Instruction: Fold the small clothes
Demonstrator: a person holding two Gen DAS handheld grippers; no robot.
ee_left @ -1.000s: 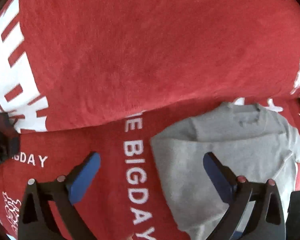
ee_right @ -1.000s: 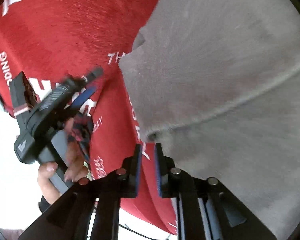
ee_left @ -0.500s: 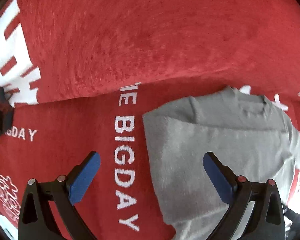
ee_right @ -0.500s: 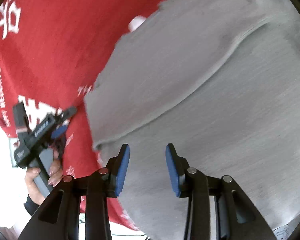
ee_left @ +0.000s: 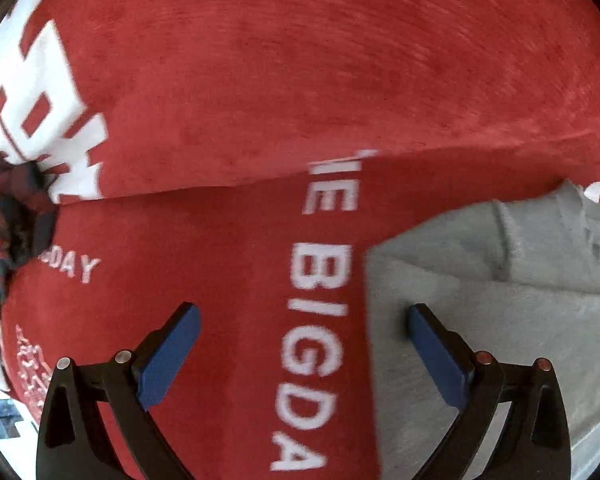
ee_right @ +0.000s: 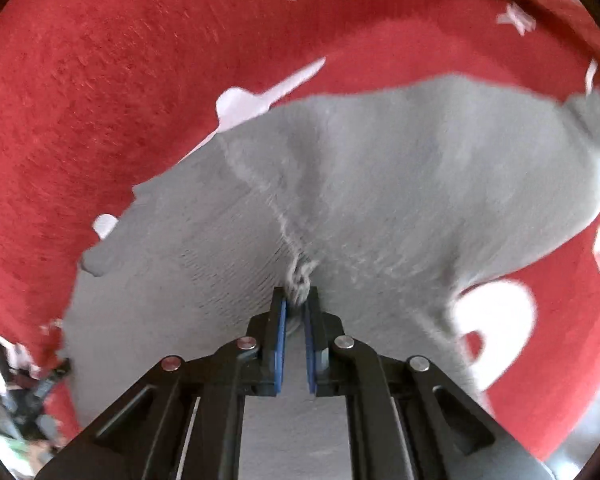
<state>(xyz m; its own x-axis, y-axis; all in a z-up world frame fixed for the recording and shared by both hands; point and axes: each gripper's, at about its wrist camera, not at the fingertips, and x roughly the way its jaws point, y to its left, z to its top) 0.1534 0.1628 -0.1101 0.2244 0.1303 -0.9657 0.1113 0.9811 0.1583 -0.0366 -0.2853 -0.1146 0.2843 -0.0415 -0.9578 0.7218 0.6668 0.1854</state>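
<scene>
Left gripper (ee_left: pixel 300 330) hangs low over the red blanket (ee_left: pixel 300 80), pointing along it, tilted slightly. Right gripper (ee_right: pixel 295 300) is down on the grey garment (ee_right: pixel 420 184), pushed in at a seam.

The blanket has white lettering (ee_left: pixel 320 340) running between the left gripper's fingers. A fold ridge of the blanket crosses the far side. A dark plaid cloth (ee_left: pixel 8 216) sits at the far left edge. The garment lies flat on the blanket, its near-left corner under the left gripper's right finger (ee_left: pixel 436 352).

Left fingers are wide apart, holding nothing; whether the right one touches the garment is unclear. Right fingers are nearly together, clamped on a bunched pinch of the garment at the seam.
</scene>
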